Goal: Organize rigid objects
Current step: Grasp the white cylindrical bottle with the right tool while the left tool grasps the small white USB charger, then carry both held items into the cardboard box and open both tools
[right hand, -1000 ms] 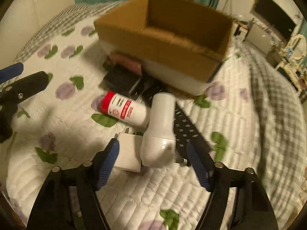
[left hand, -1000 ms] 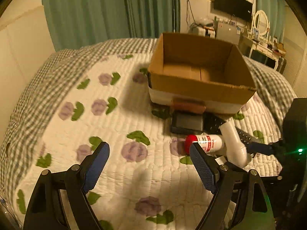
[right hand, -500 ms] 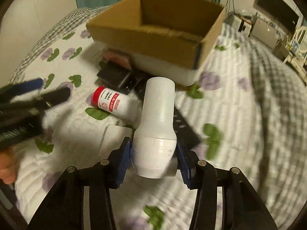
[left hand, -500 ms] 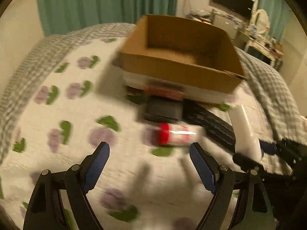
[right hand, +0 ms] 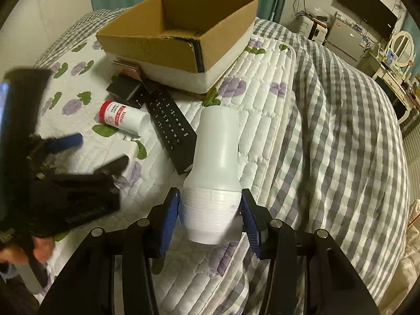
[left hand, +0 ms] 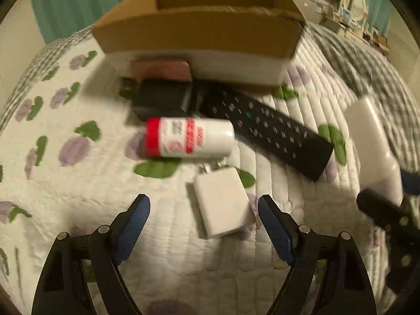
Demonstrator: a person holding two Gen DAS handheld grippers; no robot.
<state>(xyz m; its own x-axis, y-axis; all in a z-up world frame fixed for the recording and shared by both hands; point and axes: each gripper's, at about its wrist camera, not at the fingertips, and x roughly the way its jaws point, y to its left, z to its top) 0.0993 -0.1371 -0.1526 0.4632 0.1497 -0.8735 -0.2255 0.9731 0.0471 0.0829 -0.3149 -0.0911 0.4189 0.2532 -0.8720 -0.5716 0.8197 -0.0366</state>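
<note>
I've got the right gripper [right hand: 211,210] clamped on the white bottle [right hand: 214,176] above the quilt, next carry to cardboard box [right hand: 178,30]; left gripper [left hand: 203,220] spread wide over the white charger [left hand: 223,200].

**No print we can read**

We find lettering in only a few places, and none of it resolves into words. The white bottle with the red cap [left hand: 189,137] carries a red-and-white label [right hand: 119,115] with dark characters and a small round emblem, but in both wrist views the print is too blurred and too small for us to make out. The black remote control [left hand: 265,128] shows rows of pale button marks and one green one; we cannot read any of them. We see faint markings along the body of the left gripper [right hand: 63,144] in the right wrist view, also illegible. The cardboard box [right hand: 168,50] shows no print to us.
</note>
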